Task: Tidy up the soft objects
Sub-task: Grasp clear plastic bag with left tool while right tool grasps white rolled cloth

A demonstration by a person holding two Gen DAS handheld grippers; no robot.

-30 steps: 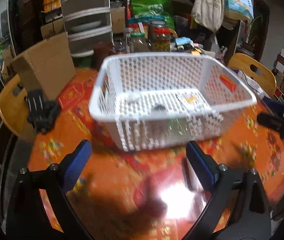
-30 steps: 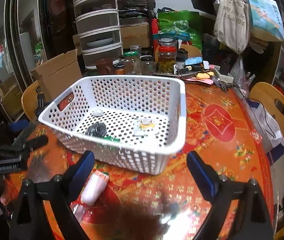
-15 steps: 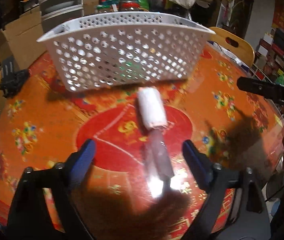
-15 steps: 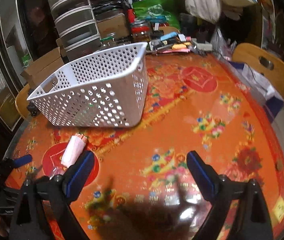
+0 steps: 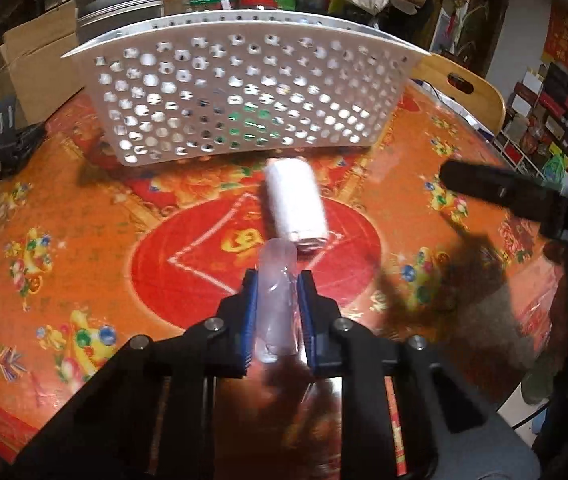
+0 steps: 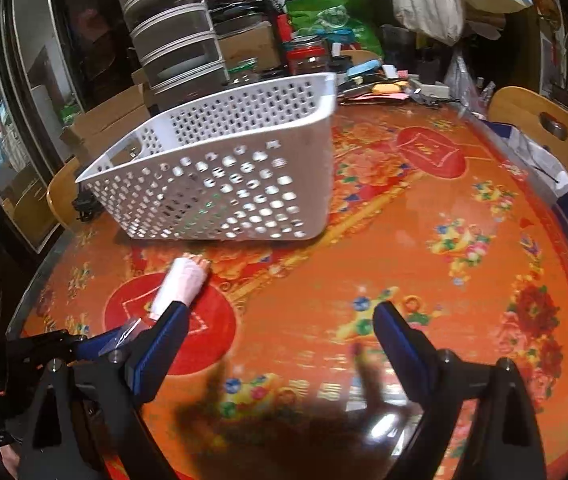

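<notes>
Left gripper has its blue pads pressed onto the clear plastic tail of a wrapped white roll, which lies on the orange patterned tabletop straight ahead of the fingers; the white body of the roll sticks out past the fingertips, its far end just short of the white perforated basket; from the right wrist view the same roll lies ahead and to the left, over a red medallion in the cloth, near the basket but apart from it; through the basket's holes something green and something dark show faintly, too broken up by the wall to name; the basket's inside is hidden from both views; the roll's wrapper is blurred and its print cannot be read; right gripper hovers over the table with its fingers spread wide and nothing between them; its left finger overlaps the clear tail held by the other tool; beyond the basket stand grey stacked drawers and glass jars; a wooden chair sits far right.
</notes>
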